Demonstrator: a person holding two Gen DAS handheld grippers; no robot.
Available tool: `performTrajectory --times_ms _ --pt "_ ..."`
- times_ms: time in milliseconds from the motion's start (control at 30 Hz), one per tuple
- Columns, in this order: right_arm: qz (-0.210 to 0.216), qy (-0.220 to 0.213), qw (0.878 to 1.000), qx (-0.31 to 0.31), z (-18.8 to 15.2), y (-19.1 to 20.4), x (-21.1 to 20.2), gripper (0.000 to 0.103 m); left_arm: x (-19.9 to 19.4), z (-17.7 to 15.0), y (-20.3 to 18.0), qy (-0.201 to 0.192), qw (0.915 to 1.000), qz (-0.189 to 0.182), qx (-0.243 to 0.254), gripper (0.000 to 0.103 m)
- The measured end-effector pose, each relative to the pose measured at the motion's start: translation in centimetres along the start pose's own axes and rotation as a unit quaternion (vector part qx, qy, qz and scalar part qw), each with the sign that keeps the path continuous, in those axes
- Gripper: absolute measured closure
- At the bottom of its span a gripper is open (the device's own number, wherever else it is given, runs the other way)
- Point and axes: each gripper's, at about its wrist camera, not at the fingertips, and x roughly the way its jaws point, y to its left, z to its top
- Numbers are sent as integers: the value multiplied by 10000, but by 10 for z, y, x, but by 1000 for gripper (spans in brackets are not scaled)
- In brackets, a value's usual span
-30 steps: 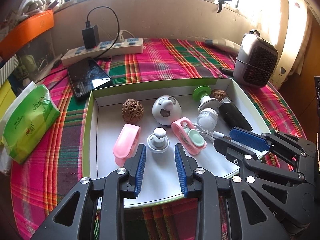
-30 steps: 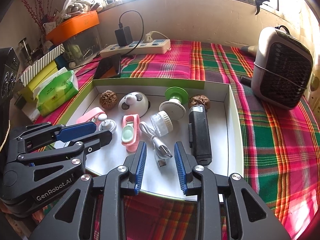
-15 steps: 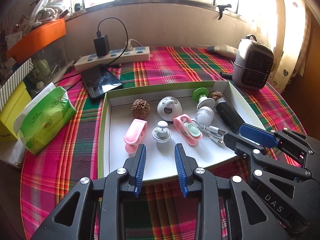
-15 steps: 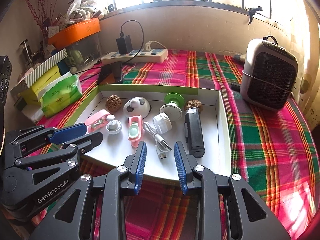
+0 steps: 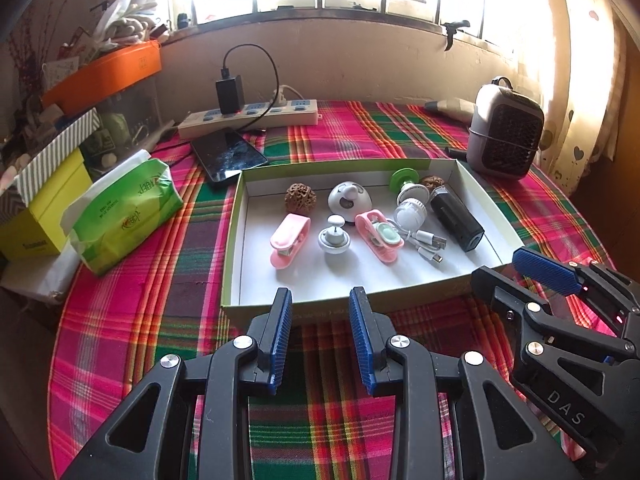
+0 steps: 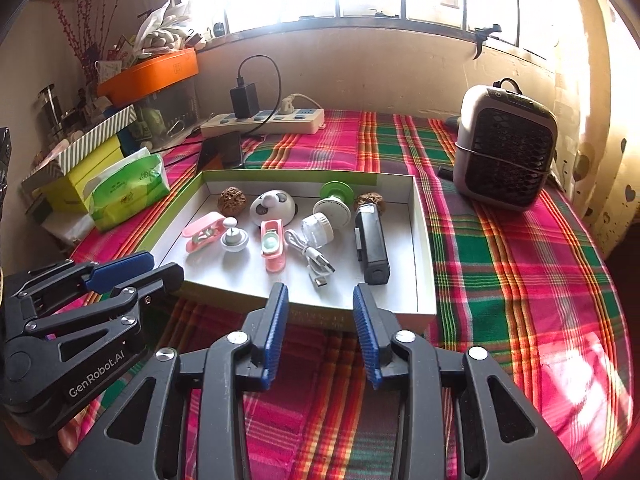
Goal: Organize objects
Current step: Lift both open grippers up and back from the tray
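A shallow white box with a green rim (image 5: 230,240) (image 6: 422,240) sits on the plaid table. It holds several small items: a walnut (image 5: 300,198), a white panda-face gadget (image 5: 348,200), a pink clip (image 5: 289,240), a white knob (image 5: 334,238), a pink cable winder (image 5: 378,236), a USB cable (image 5: 430,242), a black rectangular device (image 5: 456,218) (image 6: 371,242) and a green-capped piece (image 5: 404,180). My left gripper (image 5: 320,336) is open and empty, in front of the box. My right gripper (image 6: 320,332) is open and empty, beside it.
A green tissue pack (image 5: 124,212) and yellow box (image 5: 36,208) lie left. A phone (image 5: 228,154) and power strip (image 5: 248,118) lie behind the box. A small grey heater (image 5: 504,136) (image 6: 504,152) stands at the back right. Plaid cloth (image 6: 520,300) covers the table.
Both grippers have pulled back from over the box to in front of its near edge. Both stay open and empty. The items in the box have not moved.
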Motion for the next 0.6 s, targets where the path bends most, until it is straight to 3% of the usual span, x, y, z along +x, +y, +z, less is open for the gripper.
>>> performTrajectory --times_ms 600 --pt "-173 399 9989 165 -49 1 -7 56 -3 -52 -8 390 9992 3 -27 75"
